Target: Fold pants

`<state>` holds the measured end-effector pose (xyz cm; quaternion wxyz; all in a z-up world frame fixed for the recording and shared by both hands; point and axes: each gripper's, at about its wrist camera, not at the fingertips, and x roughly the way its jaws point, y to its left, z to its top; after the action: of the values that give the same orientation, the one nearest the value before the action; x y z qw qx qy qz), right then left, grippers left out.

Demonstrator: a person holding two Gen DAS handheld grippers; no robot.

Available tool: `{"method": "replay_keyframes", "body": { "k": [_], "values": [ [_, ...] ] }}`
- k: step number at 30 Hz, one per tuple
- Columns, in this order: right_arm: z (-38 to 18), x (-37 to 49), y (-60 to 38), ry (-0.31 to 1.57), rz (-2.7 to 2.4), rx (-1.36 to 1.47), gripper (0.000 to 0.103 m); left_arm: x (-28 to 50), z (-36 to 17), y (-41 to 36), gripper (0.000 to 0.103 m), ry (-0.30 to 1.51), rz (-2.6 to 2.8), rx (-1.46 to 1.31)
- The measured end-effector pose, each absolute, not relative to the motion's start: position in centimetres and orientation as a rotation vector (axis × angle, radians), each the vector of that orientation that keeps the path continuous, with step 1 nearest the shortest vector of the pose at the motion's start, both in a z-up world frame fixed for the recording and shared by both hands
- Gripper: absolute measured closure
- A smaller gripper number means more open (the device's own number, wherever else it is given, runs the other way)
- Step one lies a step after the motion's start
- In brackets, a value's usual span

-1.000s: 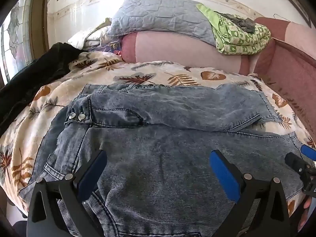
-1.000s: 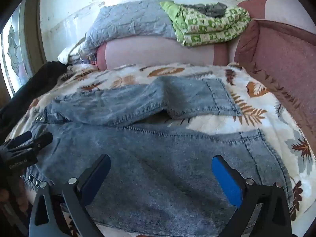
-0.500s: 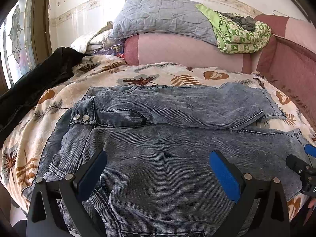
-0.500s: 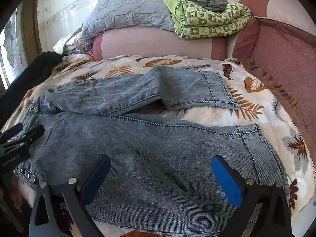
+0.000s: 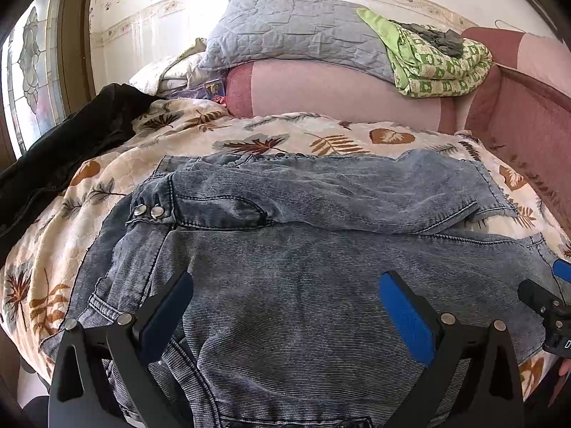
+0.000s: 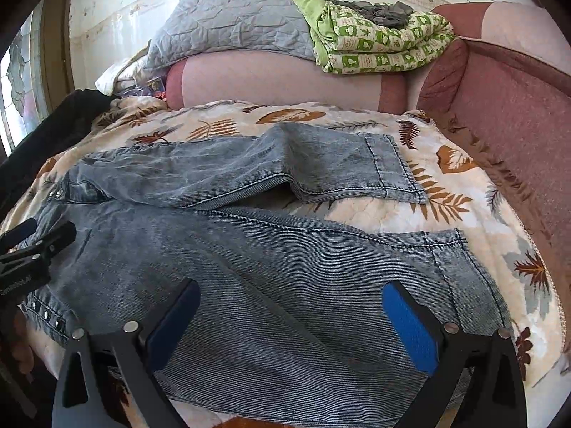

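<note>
Grey-blue denim pants (image 5: 303, 256) (image 6: 249, 249) lie spread flat on a leaf-print bedspread (image 5: 285, 135) (image 6: 464, 214), waistband to the left, both legs running right with a gap between them. My left gripper (image 5: 285, 306) hovers open over the waist and hip area, nothing between its blue pads. My right gripper (image 6: 291, 315) stands open above the near leg, short of its hem (image 6: 460, 249). Each gripper shows at the other view's edge: the right gripper (image 5: 546, 306), the left gripper (image 6: 35, 246).
A dark garment (image 5: 71, 142) lies at the bed's left edge. Pink bolster (image 5: 339, 89), grey quilted pillow (image 5: 292, 32) and green patterned blanket (image 5: 439, 60) are stacked at the back. A padded maroon wall (image 6: 517, 125) bounds the right side.
Both grippers have pulled back and risen a little from the pants, so more of the bed shows. Both stay open; the pants have not moved.
</note>
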<state>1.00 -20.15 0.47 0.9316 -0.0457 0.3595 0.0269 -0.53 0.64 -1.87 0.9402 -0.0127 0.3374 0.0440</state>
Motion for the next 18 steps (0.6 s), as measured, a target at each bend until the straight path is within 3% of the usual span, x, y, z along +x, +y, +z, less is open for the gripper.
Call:
{"method": "replay_keyframes", "body": {
  "k": [18],
  "values": [
    [0.08, 1.12, -20.28, 0.755, 0.051, -0.084, 0.0, -0.37, -2.05, 0.66, 0.0, 0.697, 0.094, -0.025]
  ]
}}
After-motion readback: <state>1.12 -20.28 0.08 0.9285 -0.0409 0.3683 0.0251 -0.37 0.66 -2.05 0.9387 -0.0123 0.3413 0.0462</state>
